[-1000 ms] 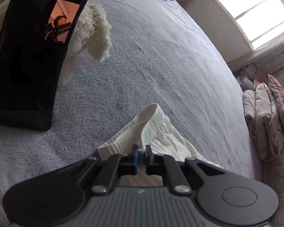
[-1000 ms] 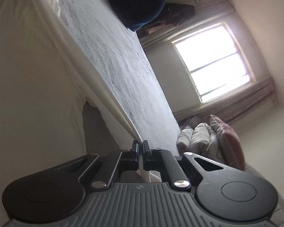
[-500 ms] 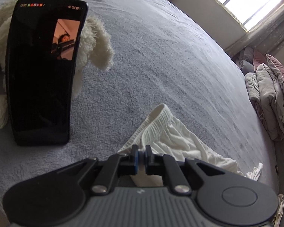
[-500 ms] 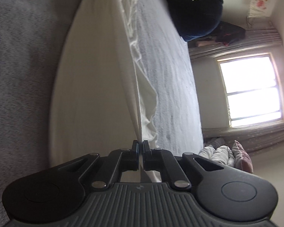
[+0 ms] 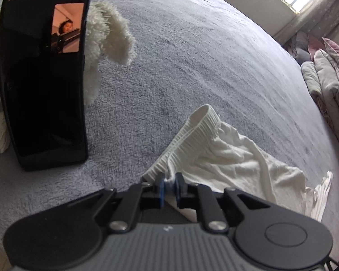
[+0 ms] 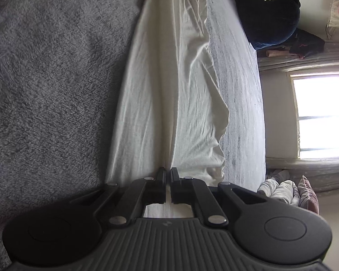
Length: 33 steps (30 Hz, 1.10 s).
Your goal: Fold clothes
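Grey bedspread; white garment pinched in left gripper.

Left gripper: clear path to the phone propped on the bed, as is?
Probably not yet: the left gripper, its jaws just easing open, still has the white garment between them. Otherwise bare grey blanket lies before the phone.

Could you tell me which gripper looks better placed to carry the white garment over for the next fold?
Probably the right gripper: it is shut on the white garment, whose cloth runs long ahead. The left gripper, just easing open, only pins bunched fabric by the waistband.
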Each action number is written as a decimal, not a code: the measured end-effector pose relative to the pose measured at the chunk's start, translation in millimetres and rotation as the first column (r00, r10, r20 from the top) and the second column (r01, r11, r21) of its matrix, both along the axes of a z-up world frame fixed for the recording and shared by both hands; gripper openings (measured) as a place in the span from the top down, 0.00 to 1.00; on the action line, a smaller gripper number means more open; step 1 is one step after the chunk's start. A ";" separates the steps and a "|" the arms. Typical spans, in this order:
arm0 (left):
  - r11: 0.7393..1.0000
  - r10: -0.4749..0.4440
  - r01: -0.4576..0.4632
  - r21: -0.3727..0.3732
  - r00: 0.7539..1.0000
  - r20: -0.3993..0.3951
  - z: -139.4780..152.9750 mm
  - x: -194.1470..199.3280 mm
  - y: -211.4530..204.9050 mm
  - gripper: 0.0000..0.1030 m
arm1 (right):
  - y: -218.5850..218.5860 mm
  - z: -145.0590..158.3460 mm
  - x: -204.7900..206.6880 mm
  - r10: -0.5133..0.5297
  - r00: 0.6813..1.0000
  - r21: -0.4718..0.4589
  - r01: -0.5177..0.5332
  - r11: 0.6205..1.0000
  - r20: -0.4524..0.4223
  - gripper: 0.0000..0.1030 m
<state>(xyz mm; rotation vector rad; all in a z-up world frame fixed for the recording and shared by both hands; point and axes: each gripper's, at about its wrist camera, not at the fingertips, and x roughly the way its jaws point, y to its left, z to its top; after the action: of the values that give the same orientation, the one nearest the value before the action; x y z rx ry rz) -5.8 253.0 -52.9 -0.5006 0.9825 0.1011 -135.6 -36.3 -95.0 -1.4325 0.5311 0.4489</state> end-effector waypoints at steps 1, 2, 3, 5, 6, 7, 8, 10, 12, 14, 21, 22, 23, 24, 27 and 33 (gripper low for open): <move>1.000 -0.006 0.006 0.007 1.000 0.003 1.3 -0.9 -1.3 0.87 | 0.7 -1.2 -0.8 -0.002 1.000 -0.004 0.002 1.000 0.005 0.96; 1.000 -0.007 0.007 0.010 1.000 0.007 3.4 -1.8 -2.1 0.85 | 0.9 -2.2 -1.9 -0.003 1.000 -0.007 0.003 1.000 0.009 0.96; 1.000 -0.002 0.002 0.013 1.000 0.012 6.2 -3.1 -2.1 0.78 | 0.4 -2.0 -2.7 -0.002 1.000 -0.008 0.002 1.000 0.013 0.96; 1.000 0.009 -0.010 0.026 0.999 0.035 13.8 -7.3 -1.7 0.69 | -3.2 0.4 -4.2 -0.010 1.000 -0.001 0.010 1.000 0.010 0.95; 0.999 0.013 -0.015 0.038 0.999 0.049 18.4 -9.0 -2.0 0.66 | -5.2 2.4 -3.5 -0.019 1.000 0.006 0.019 1.000 0.006 0.93; 0.998 0.018 -0.021 0.055 0.998 0.064 23.4 -10.5 -2.9 0.65 | -7.1 5.5 -1.8 -0.031 1.000 0.018 0.031 0.999 0.001 0.92; 0.997 0.021 -0.027 0.074 0.997 0.080 27.8 -12.6 -4.1 0.64 | -10.0 9.0 -0.7 -0.044 0.999 0.035 0.044 0.998 -0.005 0.90; 0.993 0.007 -0.021 0.118 0.993 0.117 36.8 -15.4 -9.4 0.63 | -17.5 16.5 1.0 -0.071 0.997 0.077 0.072 0.994 -0.018 0.79; 0.987 -0.017 -0.008 0.160 0.988 0.151 45.1 -17.5 -16.0 0.61 | -26.4 24.4 4.9 -0.100 0.994 0.129 0.104 0.986 -0.033 0.72; 0.983 -0.056 0.023 0.184 0.983 0.176 49.4 -17.9 -24.6 0.60 | -35.3 33.3 10.0 -0.131 0.990 0.194 0.140 0.971 -0.059 0.72; 0.955 -0.234 0.196 0.222 0.958 0.164 42.5 -7.5 -67.7 0.56 | -72.4 56.1 42.5 -0.276 0.943 0.417 0.329 0.847 -0.184 0.67; 0.949 -0.258 0.219 0.227 0.953 0.161 40.9 -6.8 -74.1 0.56 | -78.5 57.3 47.8 -0.302 0.931 0.442 0.363 0.820 -0.205 0.66; 0.943 -0.282 0.242 0.229 0.946 0.160 39.3 -6.0 -80.5 0.56 | -84.9 58.1 53.4 -0.327 0.917 0.465 0.398 0.791 -0.230 0.66; 0.937 -0.305 0.266 0.228 0.939 0.161 38.0 -5.5 -86.7 0.56 | -91.8 58.7 60.6 -0.350 0.901 0.487 0.433 0.759 -0.257 0.66; 0.917 -0.373 0.335 0.216 0.912 0.168 35.4 -3.3 -105.4 0.56 | -112.4 57.9 80.1 -0.413 0.848 0.539 0.530 0.655 -0.333 0.66; 0.855 -0.506 0.462 0.235 0.843 0.184 28.7 0.6 -151.3 0.54 | -151.6 58.2 123.5 -0.501 0.748 0.635 0.649 0.419 -0.435 0.62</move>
<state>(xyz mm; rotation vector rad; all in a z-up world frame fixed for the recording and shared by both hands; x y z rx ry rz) -5.2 101.7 -24.2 -0.0770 0.8254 -0.3213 -12.1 -187.9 -36.8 -0.3059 0.8258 0.1764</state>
